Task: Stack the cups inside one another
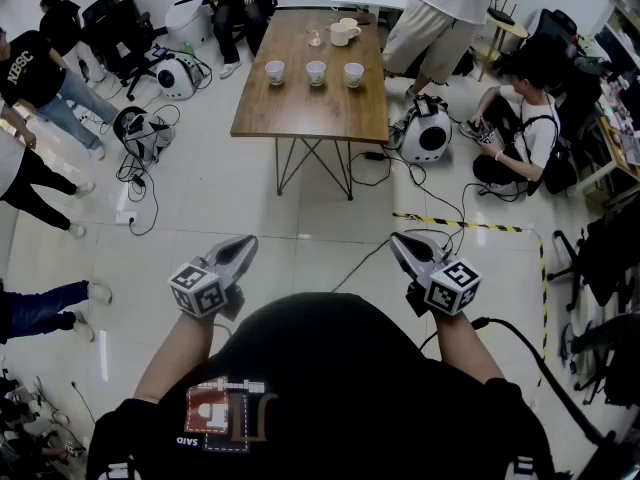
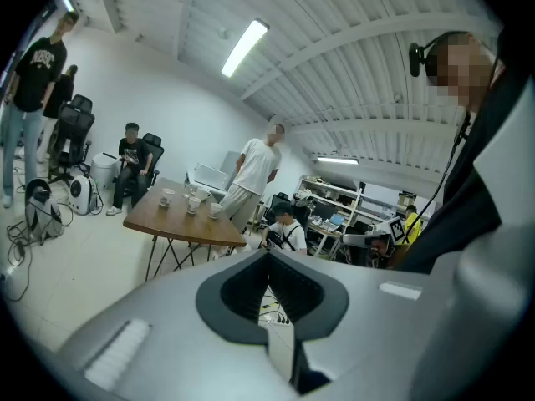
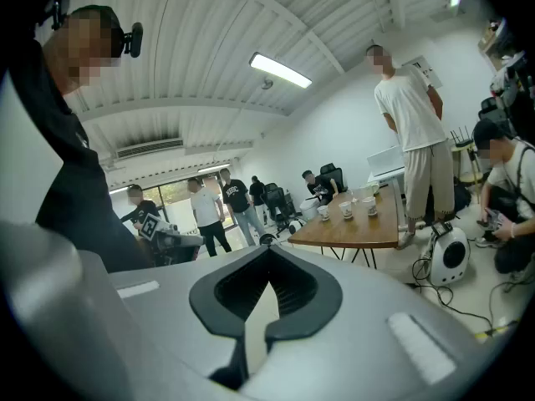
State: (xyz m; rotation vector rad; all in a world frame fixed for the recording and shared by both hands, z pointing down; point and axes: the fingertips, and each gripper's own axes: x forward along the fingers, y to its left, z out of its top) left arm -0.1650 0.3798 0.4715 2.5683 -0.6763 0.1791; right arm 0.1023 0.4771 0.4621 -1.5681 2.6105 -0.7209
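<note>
The 3 cups (image 1: 316, 72) stand upright in a row across the middle of the table (image 1: 310, 113). They are apart from one another and none sits inside another. At the far end of the table there is more pale crockery (image 1: 343, 33) beside a small glass (image 1: 315, 38). It is too small to tell whether any of that is already nested.

By the look of it, no stacking has been done, so the whole task is left: 1 cup has to go into a 2nd, then that pair joins the 3rd.

The left gripper (image 1: 245, 244) and the right gripper (image 1: 398, 240) are both held well short of the table's near edge, over open floor. Each has its jaws clenched together with nothing between them. Both are far from any cup, so the person would first have to step up to the table and spread the jaws.

A strip of striped tape (image 1: 455, 223) lies on the floor between the person and the table. Other people stand or sit around the table's far and right sides.
</note>
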